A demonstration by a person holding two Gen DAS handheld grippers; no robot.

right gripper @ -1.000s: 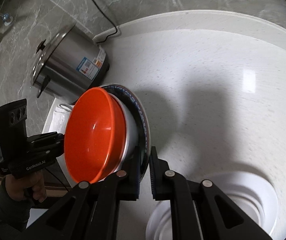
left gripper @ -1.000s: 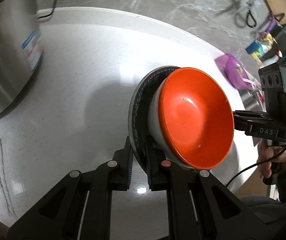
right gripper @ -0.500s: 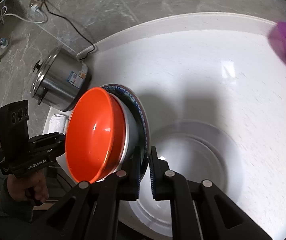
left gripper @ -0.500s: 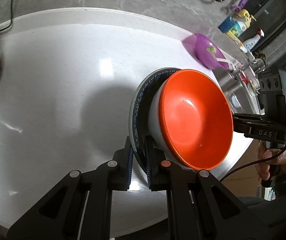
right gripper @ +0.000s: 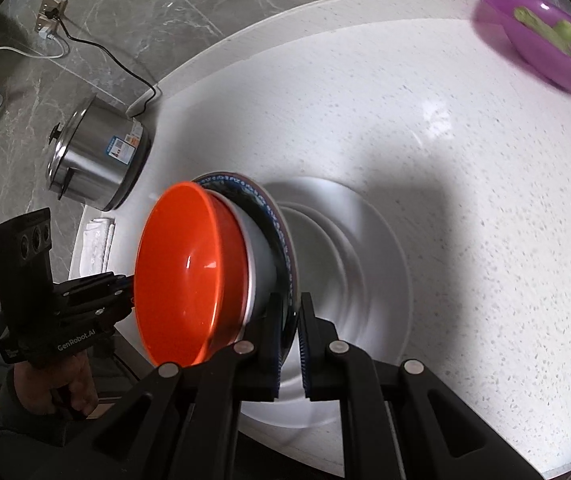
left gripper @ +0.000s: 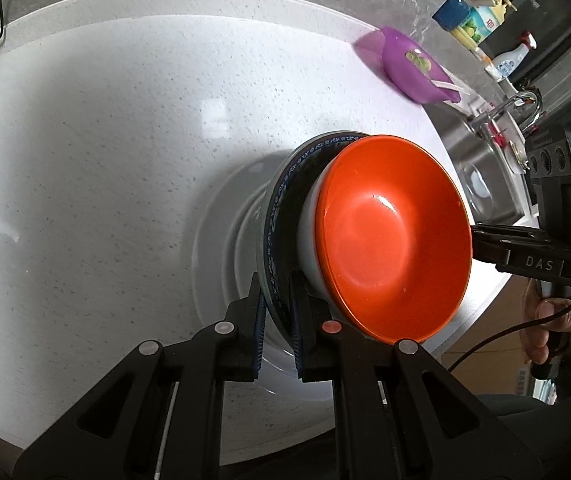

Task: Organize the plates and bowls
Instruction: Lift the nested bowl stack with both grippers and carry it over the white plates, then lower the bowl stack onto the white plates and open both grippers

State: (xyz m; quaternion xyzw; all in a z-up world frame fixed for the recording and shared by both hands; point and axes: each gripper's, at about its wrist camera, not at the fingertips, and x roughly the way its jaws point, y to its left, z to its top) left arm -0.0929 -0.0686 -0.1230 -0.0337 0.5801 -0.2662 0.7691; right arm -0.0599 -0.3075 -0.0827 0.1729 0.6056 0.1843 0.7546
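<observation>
The left gripper (left gripper: 276, 320) is clamped narrow on the near rim of a blue-patterned plate (left gripper: 281, 216), its two pads pressing either face; the right gripper (right gripper: 289, 336) pinches the opposite rim of that plate (right gripper: 281, 220) in the same tight way; between them the plate is carried tilted well off level above the white countertop (left gripper: 105, 140); an orange bowl (left gripper: 393, 240) sits on the plate's face, its pale outer wall against the plate and its mouth turned sideways; directly beneath the held stack lies a white plate (right gripper: 369, 248) on the counter, blurred in both views; a purple bowl (left gripper: 413, 68) with something green inside sits near the counter's far edge; a steel pot (right gripper: 97, 156) stands at the other end, well apart; a steel sink (left gripper: 485, 176) lies beyond the counter's edge; a hand (left gripper: 557, 320) grips the right gripper's handle.
</observation>
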